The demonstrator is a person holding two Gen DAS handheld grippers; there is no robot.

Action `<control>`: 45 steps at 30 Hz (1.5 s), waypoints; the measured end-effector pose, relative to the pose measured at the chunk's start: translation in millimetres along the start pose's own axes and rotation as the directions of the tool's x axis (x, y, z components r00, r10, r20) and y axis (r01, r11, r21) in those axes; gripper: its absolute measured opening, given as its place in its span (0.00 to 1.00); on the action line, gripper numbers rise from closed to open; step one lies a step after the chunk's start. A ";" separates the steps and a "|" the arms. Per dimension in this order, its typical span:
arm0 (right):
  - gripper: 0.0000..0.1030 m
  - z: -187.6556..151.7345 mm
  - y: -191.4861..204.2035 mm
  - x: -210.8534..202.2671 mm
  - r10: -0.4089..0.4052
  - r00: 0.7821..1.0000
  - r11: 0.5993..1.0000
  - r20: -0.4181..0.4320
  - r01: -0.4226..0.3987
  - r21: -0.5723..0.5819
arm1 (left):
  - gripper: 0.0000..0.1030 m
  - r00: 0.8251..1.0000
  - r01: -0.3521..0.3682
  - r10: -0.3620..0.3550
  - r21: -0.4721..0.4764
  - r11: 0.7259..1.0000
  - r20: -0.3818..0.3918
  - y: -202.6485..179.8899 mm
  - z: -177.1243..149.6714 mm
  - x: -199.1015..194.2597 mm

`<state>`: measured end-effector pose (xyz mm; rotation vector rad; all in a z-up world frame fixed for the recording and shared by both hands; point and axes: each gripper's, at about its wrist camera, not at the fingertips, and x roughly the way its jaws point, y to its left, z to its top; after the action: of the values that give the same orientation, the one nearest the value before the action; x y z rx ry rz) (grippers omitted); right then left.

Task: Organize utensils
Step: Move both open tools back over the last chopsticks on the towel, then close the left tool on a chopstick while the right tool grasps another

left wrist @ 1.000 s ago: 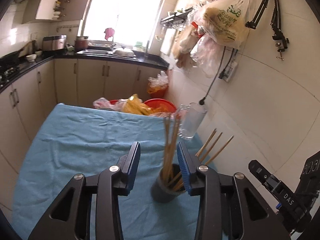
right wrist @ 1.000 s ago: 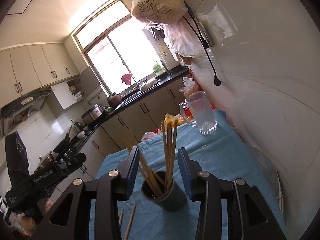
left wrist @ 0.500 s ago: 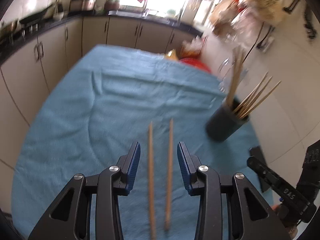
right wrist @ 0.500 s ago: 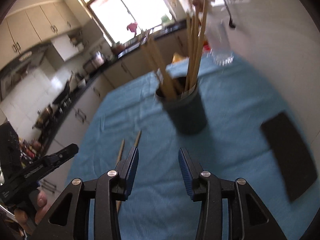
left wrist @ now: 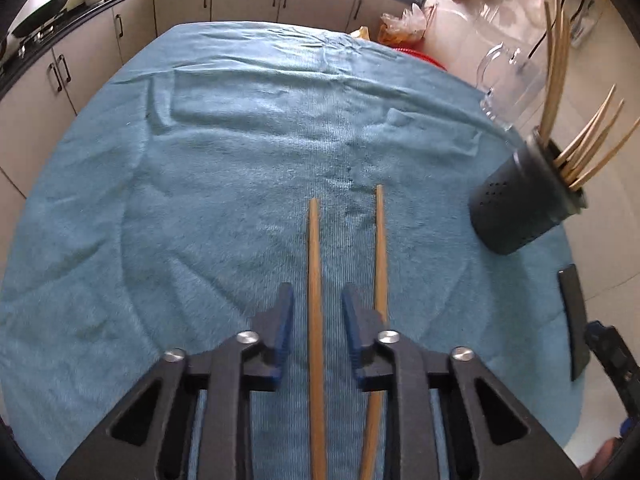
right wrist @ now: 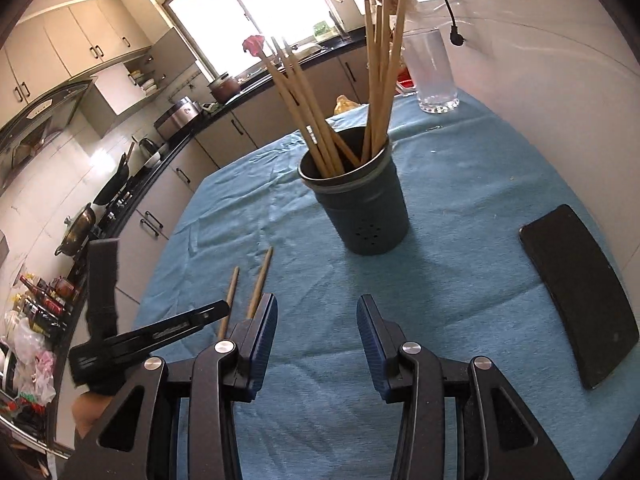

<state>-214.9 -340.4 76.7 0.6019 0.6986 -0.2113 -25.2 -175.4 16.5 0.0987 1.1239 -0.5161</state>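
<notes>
Two wooden chopsticks lie side by side on the blue cloth [left wrist: 200, 160]. My left gripper [left wrist: 317, 300] is down over them, its jaws closing around the left chopstick [left wrist: 314, 248]. A gap still shows on both sides of it. The right chopstick [left wrist: 380, 240] runs under the gripper's right finger, outside the jaws. A dark holder [left wrist: 516, 208] with several chopsticks stands at the right. In the right wrist view my right gripper [right wrist: 316, 312] is open and empty, a short way before the holder [right wrist: 364, 208]. The loose chopsticks [right wrist: 260, 276] lie to its left.
A clear glass mug [right wrist: 434, 76] stands behind the holder by the white wall. A flat black slab [right wrist: 580, 292] lies on the cloth at the right. Kitchen cabinets and a counter with pots run along the left and far sides.
My left gripper swung away from the holder, came down over the two loose chopsticks, and its jaws narrowed around the left one. The right gripper dropped lower and tilted toward the cloth.
</notes>
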 end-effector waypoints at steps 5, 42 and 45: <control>0.43 2.3 1.8 5.5 0.001 1.000 1.000 -0.012 -0.001 -0.006 | 0.06 0.999 -0.035 0.035 0.020 0.999 0.008 1.8 1.6 3.6; 0.06 21.7 99.5 150.7 -0.098 0.944 0.983 -0.314 0.042 -0.178 | 0.06 0.990 0.038 -0.028 -0.076 0.996 0.137 69.0 -21.8 -49.6; 0.06 26.1 97.1 117.9 -0.027 0.966 0.988 -0.257 -0.014 -0.156 | 0.06 0.982 0.042 -0.029 -0.062 0.997 0.186 63.3 -20.9 -70.9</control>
<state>-75.5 -275.3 58.4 0.4804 0.9602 -0.0827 -38.0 -88.4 58.2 -0.0265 0.9615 -0.5088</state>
